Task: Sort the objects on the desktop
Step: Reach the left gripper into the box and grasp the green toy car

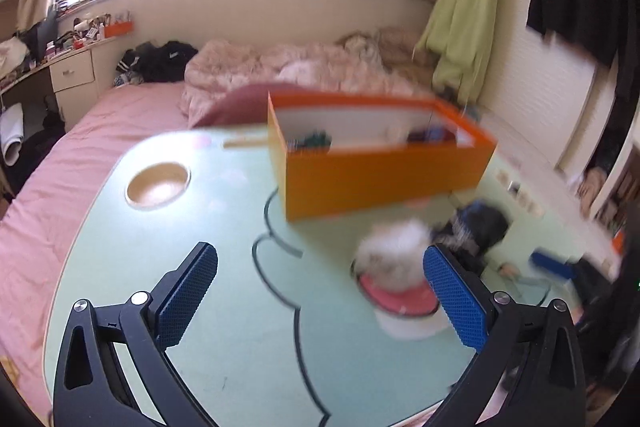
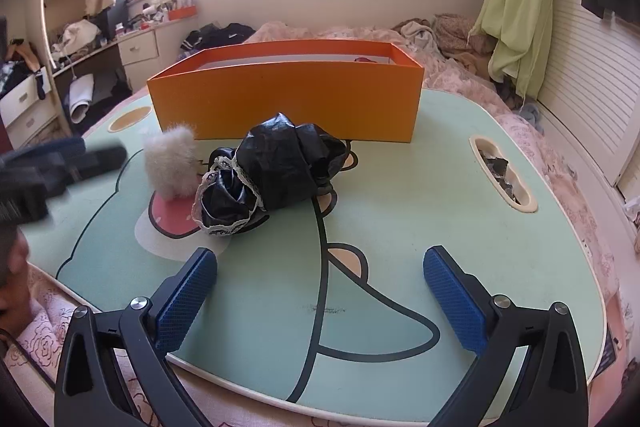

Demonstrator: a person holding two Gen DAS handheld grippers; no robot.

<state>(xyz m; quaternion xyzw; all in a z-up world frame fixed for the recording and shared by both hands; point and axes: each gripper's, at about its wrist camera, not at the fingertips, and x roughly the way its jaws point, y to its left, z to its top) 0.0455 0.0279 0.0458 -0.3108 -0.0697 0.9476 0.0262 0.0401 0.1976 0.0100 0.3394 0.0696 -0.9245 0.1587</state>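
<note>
Two items loose on lap table before orange box: white fluffy puff, black lace-trimmed bundle; both claws, left gripper and right gripper, gape empty; bundle slick, crumpled, partial pinch risks dropping it short of box

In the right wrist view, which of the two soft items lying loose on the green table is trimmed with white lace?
The crumpled shiny black fabric bundle, lace edging its lower left. The fluffy white fur piece beside it has none.
</note>
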